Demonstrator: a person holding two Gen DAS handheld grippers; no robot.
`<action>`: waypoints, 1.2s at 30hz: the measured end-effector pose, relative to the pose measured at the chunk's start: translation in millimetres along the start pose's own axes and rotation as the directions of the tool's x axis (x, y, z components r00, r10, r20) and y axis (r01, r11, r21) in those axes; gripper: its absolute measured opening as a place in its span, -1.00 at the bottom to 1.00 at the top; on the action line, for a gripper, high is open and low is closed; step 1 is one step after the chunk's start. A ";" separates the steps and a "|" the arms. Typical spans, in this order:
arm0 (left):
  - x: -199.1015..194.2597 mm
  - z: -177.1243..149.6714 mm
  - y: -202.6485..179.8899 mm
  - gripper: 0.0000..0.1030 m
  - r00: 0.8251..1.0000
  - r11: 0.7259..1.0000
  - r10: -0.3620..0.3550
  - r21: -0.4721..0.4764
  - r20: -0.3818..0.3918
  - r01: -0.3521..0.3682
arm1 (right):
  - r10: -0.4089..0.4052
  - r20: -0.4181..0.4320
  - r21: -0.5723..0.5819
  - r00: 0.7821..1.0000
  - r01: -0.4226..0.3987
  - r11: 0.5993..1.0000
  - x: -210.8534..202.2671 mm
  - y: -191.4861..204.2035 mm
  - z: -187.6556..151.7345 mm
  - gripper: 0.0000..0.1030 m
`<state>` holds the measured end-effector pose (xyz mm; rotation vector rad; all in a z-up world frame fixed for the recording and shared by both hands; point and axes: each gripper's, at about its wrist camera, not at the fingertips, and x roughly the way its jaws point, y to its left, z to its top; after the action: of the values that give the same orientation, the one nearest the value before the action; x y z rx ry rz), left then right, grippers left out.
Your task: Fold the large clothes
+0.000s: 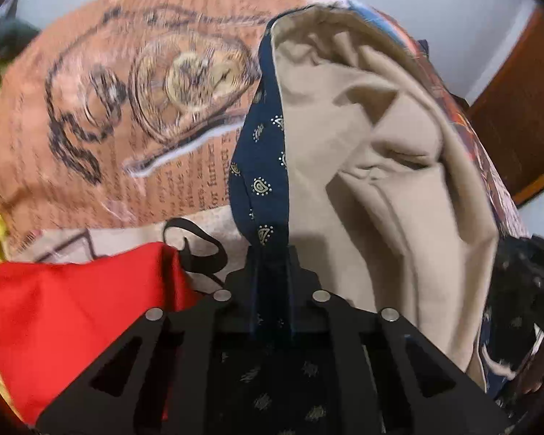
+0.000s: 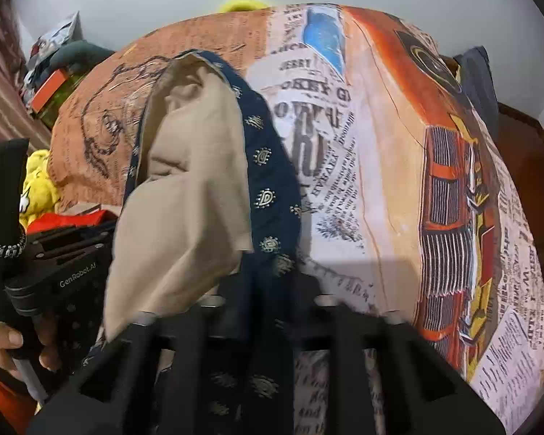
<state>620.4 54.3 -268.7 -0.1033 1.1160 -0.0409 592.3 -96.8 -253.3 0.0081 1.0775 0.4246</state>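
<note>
Garment (image 1: 261, 185) between both grippers' jaws

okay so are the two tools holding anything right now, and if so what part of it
Both hold the navy printed garment with the beige lining. The left tool and the right tool are each shut on its navy edge.

Both of my wrist views were evenly and fairly brightly lit, with no glare, and soft shadows fell on the printed bedspread (image 2: 344, 166) just ahead of my claws. The fisheye bulged the bed into a dome and left the corners of both views black. In my left view the orange print at the bedspread's far left was smeared with motion blur, and the black linkage along the lower edge stayed dark and soft.
</note>
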 end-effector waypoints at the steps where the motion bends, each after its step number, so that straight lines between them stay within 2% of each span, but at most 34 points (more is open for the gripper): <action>1: -8.2 -0.8 -1.5 -0.79 1.000 1.000 0.003 0.013 0.013 -0.003 | -0.010 0.012 -0.019 1.000 0.010 1.000 -6.5 4.2 -1.5 -0.81; 4: -40.8 -4.7 -6.7 -0.80 0.998 0.998 -0.006 0.061 0.061 0.003 | -0.014 0.054 -0.042 0.998 0.016 0.999 -30.9 9.3 -7.3 -0.82; 10: -104.5 -24.8 -16.6 -0.80 0.993 0.990 -0.035 0.141 0.113 0.019 | 0.051 0.135 -0.065 0.989 -0.043 0.997 -95.3 20.8 -22.9 -0.83; 14: -136.3 -43.3 -29.7 -0.80 0.991 0.980 -0.065 0.196 0.116 0.042 | 0.064 0.139 -0.113 0.988 -0.048 0.992 -127.0 37.0 -52.9 -0.83; 20: -170.3 -89.7 -41.8 -0.79 0.992 0.961 -0.084 0.269 0.093 0.056 | 0.061 0.102 -0.158 0.993 -0.045 0.986 -141.8 51.6 -94.8 -0.83; 25: -172.7 -126.8 -35.8 -0.79 0.997 0.954 -0.068 0.294 0.046 0.052 | 0.059 0.048 -0.145 0.997 -0.052 0.988 -138.1 47.3 -124.5 -0.83; 31: -146.0 -163.0 -11.2 -0.76 0.995 0.972 -0.084 0.213 -0.062 0.096 | 0.043 -0.009 -0.110 0.999 -0.044 0.993 -128.0 43.1 -147.3 -0.80; 34: -133.9 -178.0 -3.0 -0.62 0.992 0.974 -0.086 0.200 -0.088 0.102 | 0.019 -0.031 -0.103 0.999 -0.022 0.994 -121.0 42.4 -156.3 -0.74; 36: -130.0 -185.1 -0.9 -0.33 0.994 0.976 -0.066 0.203 -0.089 0.083 | 0.020 -0.067 -0.094 0.998 -0.026 0.995 -115.8 41.9 -160.0 -0.55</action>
<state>397.1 52.9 -232.9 0.0430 1.1826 -0.2300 395.3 -129.2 -223.0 -0.0783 1.1216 0.4992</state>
